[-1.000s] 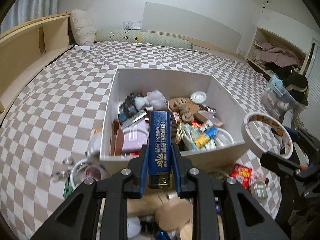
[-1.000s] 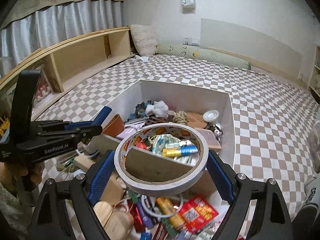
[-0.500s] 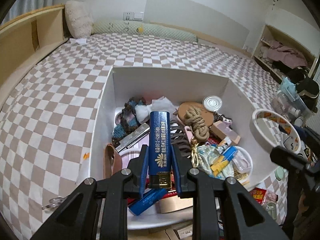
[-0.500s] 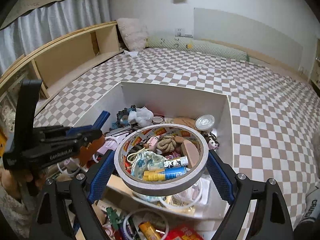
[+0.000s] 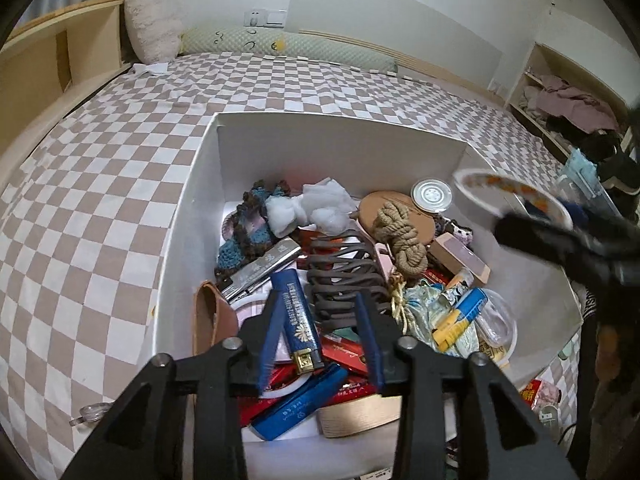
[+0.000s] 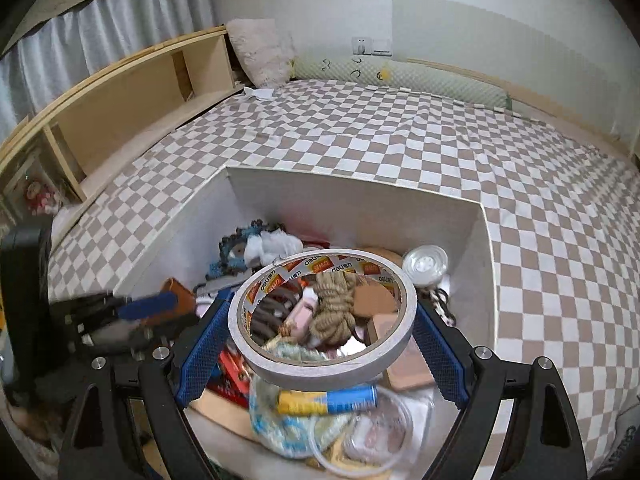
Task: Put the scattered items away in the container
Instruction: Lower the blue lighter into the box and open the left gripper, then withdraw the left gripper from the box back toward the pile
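Note:
A white box (image 5: 340, 140) sits on the checkered bed and holds many small items. My left gripper (image 5: 320, 332) is open over the box's near left part. A blue lighter (image 5: 298, 320) lies loose between its fingers, tilted on the pile. My right gripper (image 6: 320, 340) is shut on a white tape roll (image 6: 322, 316) and holds it flat above the middle of the box (image 6: 352, 196). The tape roll also shows in the left wrist view (image 5: 512, 196) at the right, blurred.
The box holds a brown hair claw (image 5: 344, 276), a rope bundle (image 5: 404, 236), a harmonica (image 5: 260, 272), a knitted piece (image 5: 244, 224) and a blue-yellow tube (image 6: 328, 396). Small items (image 5: 536, 392) lie on the bed by the box's near right corner. A wooden shelf (image 6: 120, 96) runs along the left.
Both grippers moved forward over the box. My left gripper opened and let go of the blue lighter, which now lies on the pile. The right still holds the tape roll.

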A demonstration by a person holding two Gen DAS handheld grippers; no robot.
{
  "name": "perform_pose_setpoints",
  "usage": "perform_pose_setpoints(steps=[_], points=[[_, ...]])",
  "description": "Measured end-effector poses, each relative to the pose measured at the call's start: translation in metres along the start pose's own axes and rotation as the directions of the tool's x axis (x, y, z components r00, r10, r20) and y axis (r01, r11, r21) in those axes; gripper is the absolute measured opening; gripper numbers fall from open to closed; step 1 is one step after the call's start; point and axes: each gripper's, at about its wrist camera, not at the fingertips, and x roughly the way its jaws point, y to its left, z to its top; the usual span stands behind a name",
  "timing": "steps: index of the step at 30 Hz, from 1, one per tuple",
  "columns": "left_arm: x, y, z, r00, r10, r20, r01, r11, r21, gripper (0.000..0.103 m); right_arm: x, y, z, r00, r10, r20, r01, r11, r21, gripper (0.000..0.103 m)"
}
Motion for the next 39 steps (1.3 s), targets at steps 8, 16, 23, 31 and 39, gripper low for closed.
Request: perform_pose_setpoints(steps=[8,16,23,31,39], points=[[-0.003,0.002,0.001,1.000,-0.003,0.011,0.003,1.000,-0.005,0.039,0.026,-0.009,0.031,0.999,-0.002,-0.049,0.003,1.000,0.030,0.090],[-0.009,0.000,0.000,1.000,-0.007,0.020,0.007,1.000,-0.008,0.051,0.065,-0.020,0.033,0.988,-0.019,-0.151,0.029,0.997,0.069,0.103],[-0.018,0.000,-0.001,0.999,0.013,0.031,-0.012,1.000,-0.020,0.062,0.046,-0.023,0.023,0.992,0.004,-0.125,0.008,0.996,0.093,0.103],[-0.031,-0.005,-0.006,0.999,0.031,0.037,-0.030,0.999,-0.019,0.062,0.016,-0.016,0.009,0.997,0.014,-0.079,-0.008,0.996,0.085,0.103],[-0.055,-0.005,-0.018,0.998,0.039,0.052,-0.038,0.999,-0.024,0.062,0.001,-0.018,-0.014,0.996,0.002,-0.093,0.009,0.993,0.120,0.103]])
